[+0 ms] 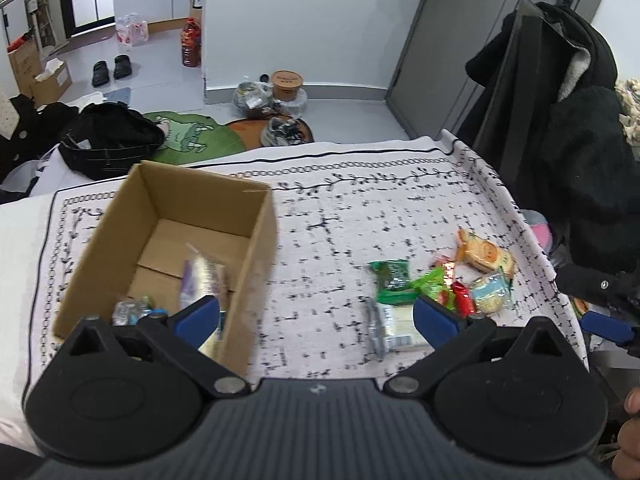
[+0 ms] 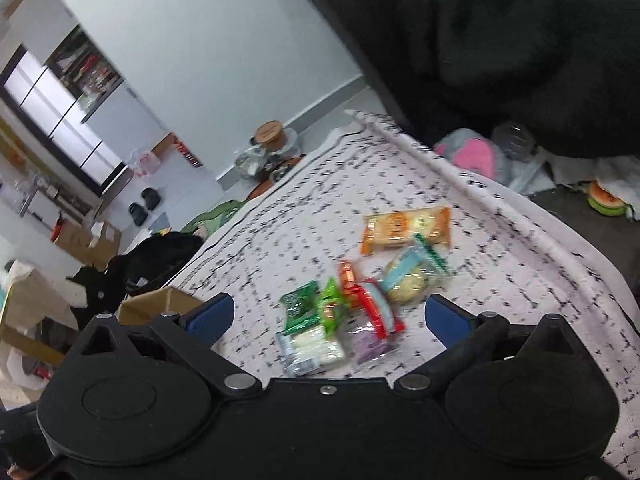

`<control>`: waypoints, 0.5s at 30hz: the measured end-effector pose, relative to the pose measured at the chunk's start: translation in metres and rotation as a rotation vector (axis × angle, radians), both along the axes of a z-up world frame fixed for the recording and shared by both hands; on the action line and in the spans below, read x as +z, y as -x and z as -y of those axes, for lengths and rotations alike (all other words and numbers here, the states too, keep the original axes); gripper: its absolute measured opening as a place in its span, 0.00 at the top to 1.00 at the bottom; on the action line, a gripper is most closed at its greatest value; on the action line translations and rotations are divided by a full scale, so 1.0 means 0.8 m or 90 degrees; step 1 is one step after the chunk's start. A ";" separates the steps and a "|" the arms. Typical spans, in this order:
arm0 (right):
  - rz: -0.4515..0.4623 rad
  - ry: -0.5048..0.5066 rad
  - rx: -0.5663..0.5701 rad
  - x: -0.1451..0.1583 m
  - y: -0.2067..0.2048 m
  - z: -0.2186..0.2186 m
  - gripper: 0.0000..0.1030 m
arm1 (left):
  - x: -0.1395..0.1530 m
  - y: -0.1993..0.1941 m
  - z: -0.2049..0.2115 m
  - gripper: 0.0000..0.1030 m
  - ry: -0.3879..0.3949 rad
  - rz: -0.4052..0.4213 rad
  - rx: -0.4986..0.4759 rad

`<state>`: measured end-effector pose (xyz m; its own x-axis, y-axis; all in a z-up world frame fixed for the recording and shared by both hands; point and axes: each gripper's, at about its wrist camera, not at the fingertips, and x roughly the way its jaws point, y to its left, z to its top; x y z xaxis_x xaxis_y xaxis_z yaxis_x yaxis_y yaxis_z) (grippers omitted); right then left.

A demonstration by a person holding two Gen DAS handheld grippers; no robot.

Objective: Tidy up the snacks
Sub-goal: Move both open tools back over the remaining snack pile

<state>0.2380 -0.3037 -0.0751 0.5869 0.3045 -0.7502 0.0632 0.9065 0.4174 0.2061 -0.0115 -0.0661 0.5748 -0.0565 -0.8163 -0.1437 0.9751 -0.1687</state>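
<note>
Currently, both left tongs point(image 1: 316, 316) and right tongs point(image 2: 328, 318) are gaping wide, holding nothing; snack packets point(image 2: 344, 312) are lying just ahead of the right tongs, cardboard box point(image 1: 256, 240) ahead-left of the left tongs.

A lived-in home is shown: slippers point(image 1: 111, 69) and sneakers point(image 1: 281, 131) are left on the floor, a black coat point(image 1: 576, 128) is hung by the door point(image 1: 472, 32), and a patterned cloth point(image 1: 360, 216) is spread.
</note>
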 end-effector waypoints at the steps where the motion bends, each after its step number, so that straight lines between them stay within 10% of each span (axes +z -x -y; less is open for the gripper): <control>1: -0.005 -0.005 -0.010 -0.002 -0.001 0.006 0.00 | -0.001 -0.002 0.005 0.00 0.004 0.000 -0.004; 15: -0.067 -0.022 -0.087 -0.047 -0.019 0.046 0.01 | -0.038 -0.034 0.054 0.02 0.043 -0.018 -0.015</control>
